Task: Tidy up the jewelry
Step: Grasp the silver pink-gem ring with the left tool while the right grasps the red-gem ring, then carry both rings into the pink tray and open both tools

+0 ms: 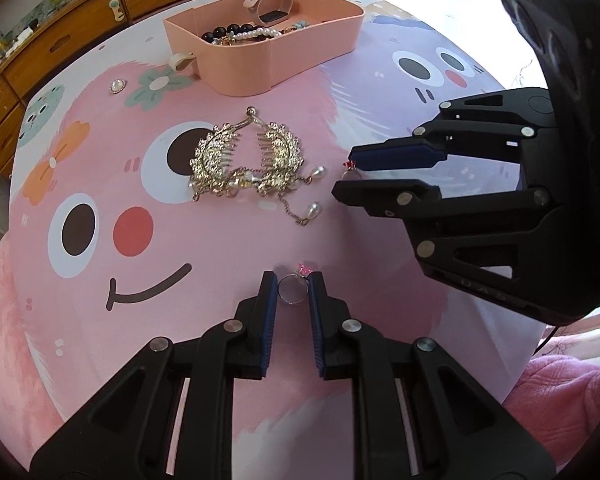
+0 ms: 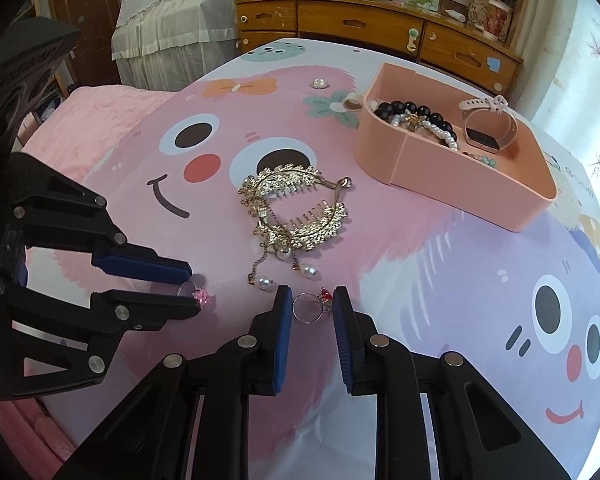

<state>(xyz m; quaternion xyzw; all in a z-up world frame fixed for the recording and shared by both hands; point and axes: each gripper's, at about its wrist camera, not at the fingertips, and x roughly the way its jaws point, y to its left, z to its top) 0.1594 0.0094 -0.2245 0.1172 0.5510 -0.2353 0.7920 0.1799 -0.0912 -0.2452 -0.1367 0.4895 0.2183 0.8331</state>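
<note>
My left gripper is low on the cartoon tablecloth with its jaws around a silver ring with a pink stone, touching or nearly touching it; it also shows in the right wrist view. My right gripper has its jaws around a silver ring with a red stone, with small gaps on both sides. Two gold leaf hair combs with pearl drops lie between the grippers and the pink tray. The tray holds a black bead bracelet, a pearl bracelet and a pink watch.
A round pearl brooch lies on the cloth left of the tray. A beige loop sits by the tray's left corner. A wooden dresser stands beyond the table. A pink blanket lies off the table's edge.
</note>
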